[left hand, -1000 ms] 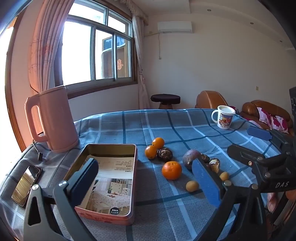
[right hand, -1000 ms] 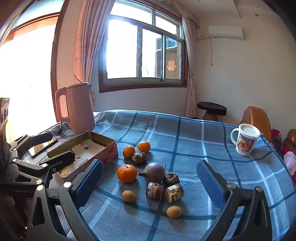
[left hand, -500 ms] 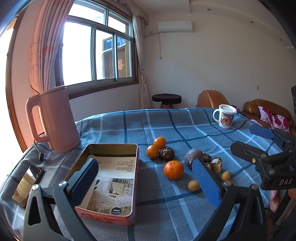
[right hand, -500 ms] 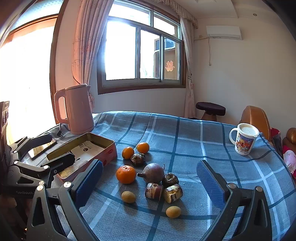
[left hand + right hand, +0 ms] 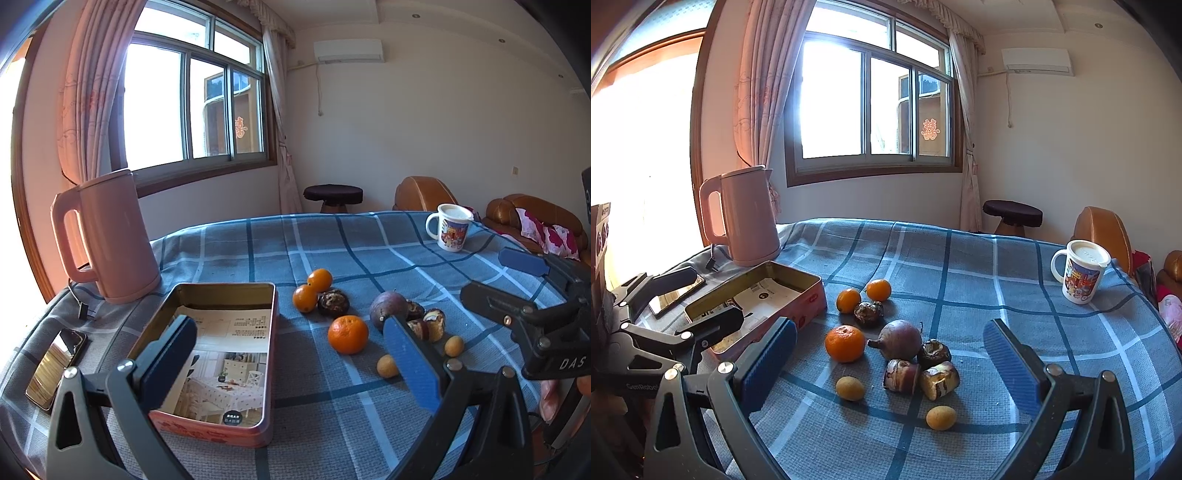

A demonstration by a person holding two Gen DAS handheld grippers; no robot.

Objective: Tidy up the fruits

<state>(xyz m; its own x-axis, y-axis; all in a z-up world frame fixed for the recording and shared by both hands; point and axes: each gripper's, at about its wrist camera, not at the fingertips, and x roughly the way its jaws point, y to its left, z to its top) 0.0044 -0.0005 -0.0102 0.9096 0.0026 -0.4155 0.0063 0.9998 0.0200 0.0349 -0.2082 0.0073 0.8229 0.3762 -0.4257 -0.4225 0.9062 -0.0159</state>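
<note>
Fruits lie on a blue plaid tablecloth: a large orange (image 5: 348, 334) (image 5: 845, 343), two small oranges (image 5: 320, 279) (image 5: 305, 298) (image 5: 878, 290), a purple round fruit (image 5: 386, 312) (image 5: 899, 339), several dark brown pieces (image 5: 939, 380) and two small yellow fruits (image 5: 850, 388) (image 5: 940, 417). An open pink tin (image 5: 273, 354) (image 5: 809, 295) with a printed sheet inside sits left of them. My left gripper (image 5: 291, 363) is open and empty above the tin's near end. My right gripper (image 5: 890, 365) is open and empty, just before the fruits.
A pink kettle (image 5: 107, 236) (image 5: 744, 216) stands at the back left with its cord beside it. A phone (image 5: 55, 363) lies at the left edge. A white printed mug (image 5: 450, 232) (image 5: 1080, 275) stands at the far right. Sofa and stool lie beyond the table.
Both grippers have drifted slightly; the fruits sit a touch farther right and lower in the left view. Nothing was picked up and both stay open.
</note>
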